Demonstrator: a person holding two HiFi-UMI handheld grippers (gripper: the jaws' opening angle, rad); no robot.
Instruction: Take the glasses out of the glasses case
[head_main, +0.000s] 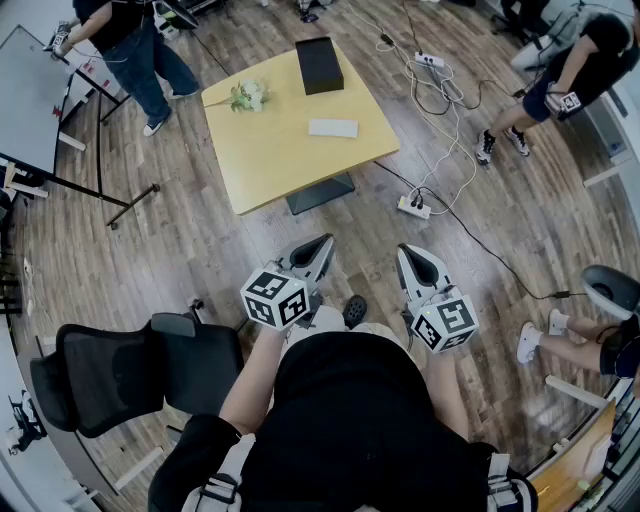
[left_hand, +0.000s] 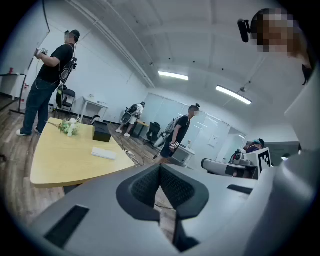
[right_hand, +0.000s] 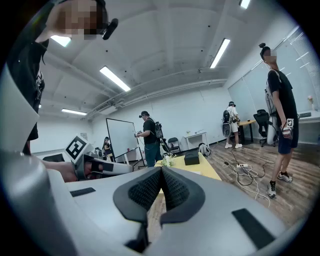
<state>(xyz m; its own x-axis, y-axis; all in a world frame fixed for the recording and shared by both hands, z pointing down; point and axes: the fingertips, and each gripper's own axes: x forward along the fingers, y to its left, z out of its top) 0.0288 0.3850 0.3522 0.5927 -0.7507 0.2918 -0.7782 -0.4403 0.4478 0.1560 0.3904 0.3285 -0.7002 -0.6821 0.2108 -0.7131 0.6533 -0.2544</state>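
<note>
Yellow table (head_main: 280, 140) lies well ahead; my left gripper (head_main: 325, 241) is pressed together, empty. My right gripper (head_main: 408, 251) is closed too.

The pale yellow tabletop (head_main: 290, 150) looks smooth and matt. The brown plank floor (head_main: 200, 240) shows wood grain and a faint sheen. The left gripper (head_main: 324, 242) and right gripper (head_main: 408, 252) have matt grey plastic shells with ribbed black pads (right_hand: 145, 191).

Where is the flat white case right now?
In the head view, the flat white case lies on the yellow table, right of centre, below the black box.
</note>
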